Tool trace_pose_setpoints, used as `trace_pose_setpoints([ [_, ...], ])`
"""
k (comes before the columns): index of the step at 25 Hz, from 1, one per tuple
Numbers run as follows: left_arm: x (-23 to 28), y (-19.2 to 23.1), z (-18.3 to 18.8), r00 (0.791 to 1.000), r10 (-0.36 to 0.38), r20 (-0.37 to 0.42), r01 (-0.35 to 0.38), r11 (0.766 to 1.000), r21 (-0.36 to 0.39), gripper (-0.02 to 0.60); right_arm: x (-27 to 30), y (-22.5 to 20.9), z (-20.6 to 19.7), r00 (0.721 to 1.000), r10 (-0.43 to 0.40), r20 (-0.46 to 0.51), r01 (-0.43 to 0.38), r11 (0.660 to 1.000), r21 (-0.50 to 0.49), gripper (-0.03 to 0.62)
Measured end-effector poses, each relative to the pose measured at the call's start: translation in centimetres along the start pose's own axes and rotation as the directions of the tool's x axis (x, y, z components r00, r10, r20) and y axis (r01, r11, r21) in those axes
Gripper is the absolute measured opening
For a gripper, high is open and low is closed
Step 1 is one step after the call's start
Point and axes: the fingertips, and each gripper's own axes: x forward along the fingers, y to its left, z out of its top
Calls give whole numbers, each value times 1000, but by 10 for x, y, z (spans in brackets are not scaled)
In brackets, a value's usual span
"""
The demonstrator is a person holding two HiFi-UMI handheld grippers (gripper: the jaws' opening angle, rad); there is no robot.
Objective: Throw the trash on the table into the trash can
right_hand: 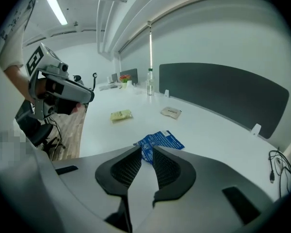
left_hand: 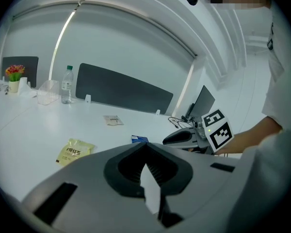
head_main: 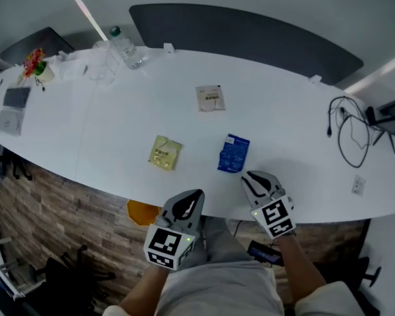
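Three pieces of trash lie on the white table [head_main: 105, 143]: a yellow packet [head_main: 164, 153], a blue packet [head_main: 234, 153] and a white packet [head_main: 210, 98] farther back. My right gripper [head_main: 250, 176] hovers at the near edge just short of the blue packet [right_hand: 159, 140], its jaws a narrow gap apart with nothing between them. My left gripper [head_main: 192, 195] hangs over the table's near edge, below and right of the yellow packet [left_hand: 74, 151]; its tips [left_hand: 145, 147] meet and it holds nothing.
At the back left stand a water bottle [head_main: 125, 45], a clear plastic box [head_main: 104, 71] and a small flower pot [head_main: 34, 63]. A dark divider panel [head_main: 250, 38] runs along the far side. Black cables [head_main: 349, 130] lie at the right. An orange object [head_main: 143, 211] sits below the table edge.
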Motion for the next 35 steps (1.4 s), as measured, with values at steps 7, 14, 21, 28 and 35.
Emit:
trace_pose_setpoints([
  [7, 10, 6, -17, 999, 7, -34, -9, 999, -47, 2, 21, -2, -21, 995, 45, -91, -56, 991, -122, 114],
  [14, 18, 9, -20, 1000, 7, -30, -10, 996, -92, 2, 37, -1, -24, 988, 56, -144, -95, 955, -281, 124],
  [21, 22, 12, -23, 1000, 16, -24, -19, 992, -127, 2, 47, 1, -34, 979, 55, -197, -129, 914, -386, 124],
  [28, 22, 13, -23, 1000, 21, -15, -23, 989, -147, 2, 52, 0, -38, 976, 30, -217, -123, 894, -430, 92],
  [35, 21, 14, -24, 1000, 27, -8, -28, 986, -167, 2, 54, -2, -33, 981, 1, -192, -91, 885, -456, 38],
])
